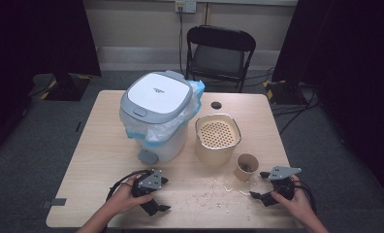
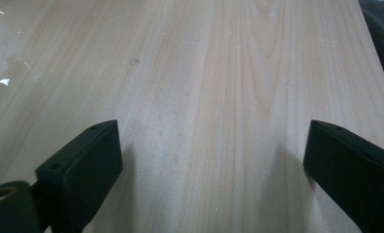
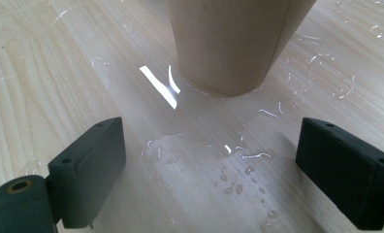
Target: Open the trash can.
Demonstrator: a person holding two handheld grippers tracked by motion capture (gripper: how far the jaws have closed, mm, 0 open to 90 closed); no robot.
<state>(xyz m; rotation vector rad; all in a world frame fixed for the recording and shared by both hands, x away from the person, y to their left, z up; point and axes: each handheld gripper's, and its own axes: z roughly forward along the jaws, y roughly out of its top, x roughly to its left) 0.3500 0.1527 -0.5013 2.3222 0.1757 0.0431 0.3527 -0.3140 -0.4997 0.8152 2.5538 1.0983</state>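
My left gripper [image 1: 164, 194] lies near the table's front edge, held by a hand, jaws pointing right. In the left gripper view this gripper [image 2: 214, 160] stands open over bare wood with nothing between its fingers. My right gripper [image 1: 259, 185] is at the front right, pointing left toward a brown paper cup [image 1: 246, 167]. The right gripper view has that gripper [image 3: 214, 160] open, with the cup [image 3: 238, 39] upright a short way ahead of it and not between the jaws. Spilled water [image 3: 204, 155] glistens on the wood under the jaws.
A white lidded bin [image 1: 156, 114] with a plastic liner stands at the table's middle left. Beside it sits a beige tub [image 1: 217, 141] with a perforated insert. Droplets [image 1: 214, 194] speckle the front of the wooden table [image 1: 98, 160]. A black chair [image 1: 219, 53] stands behind the table.
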